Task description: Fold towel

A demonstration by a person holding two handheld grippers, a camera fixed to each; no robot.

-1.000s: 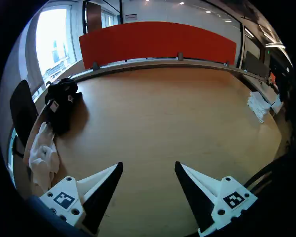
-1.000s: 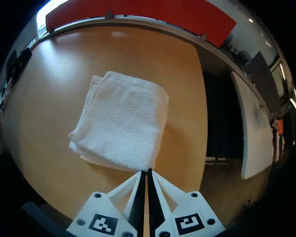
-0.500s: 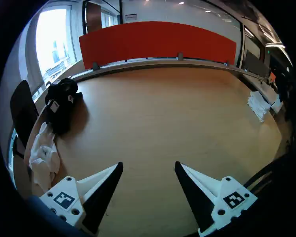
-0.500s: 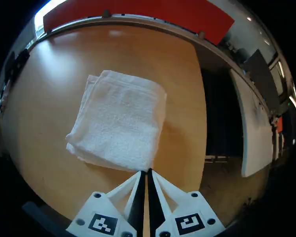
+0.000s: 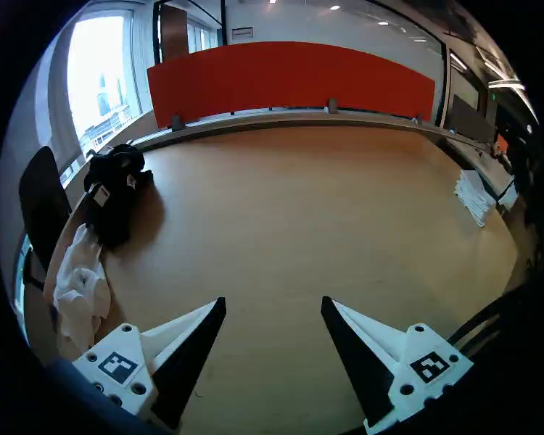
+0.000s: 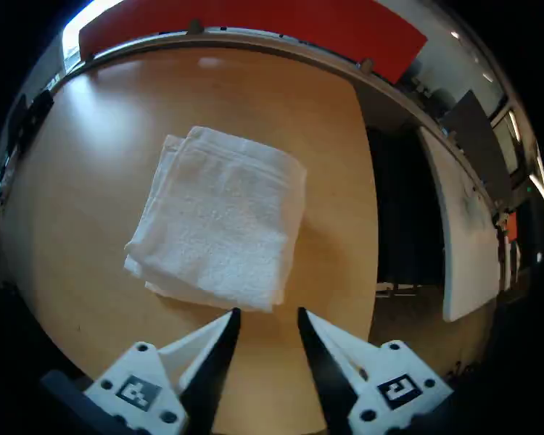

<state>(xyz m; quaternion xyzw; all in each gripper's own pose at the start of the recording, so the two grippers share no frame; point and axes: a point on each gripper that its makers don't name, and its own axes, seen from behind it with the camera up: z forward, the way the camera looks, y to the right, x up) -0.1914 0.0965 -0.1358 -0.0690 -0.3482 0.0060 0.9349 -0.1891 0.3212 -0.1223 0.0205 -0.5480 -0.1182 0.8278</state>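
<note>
Jaws apart, left gripper (image 5: 273, 300), right gripper (image 6: 268, 311), one folded towel (image 6: 217, 228)

A broad, light-brown wooden tabletop (image 5: 308, 203) spreads ahead of the left tongs (image 5: 273, 299), lit softly from above and from the side. Along its far edge, straight ahead, stands a long red partition panel (image 5: 294, 72) on small grey feet, with a pale wall (image 5: 308, 22) and small round ceiling lights (image 5: 335, 6) beyond. Far to the left, a tall bright window (image 5: 98, 80) lets in daylight, and a black chair back (image 5: 40, 203) stands at the table's left edge. To the right of the right tongs (image 6: 268, 310), past the table's edge, are a dim floor (image 6: 410, 326), a white desk (image 6: 460, 239) and a dark grey panel (image 6: 475, 123).
</note>
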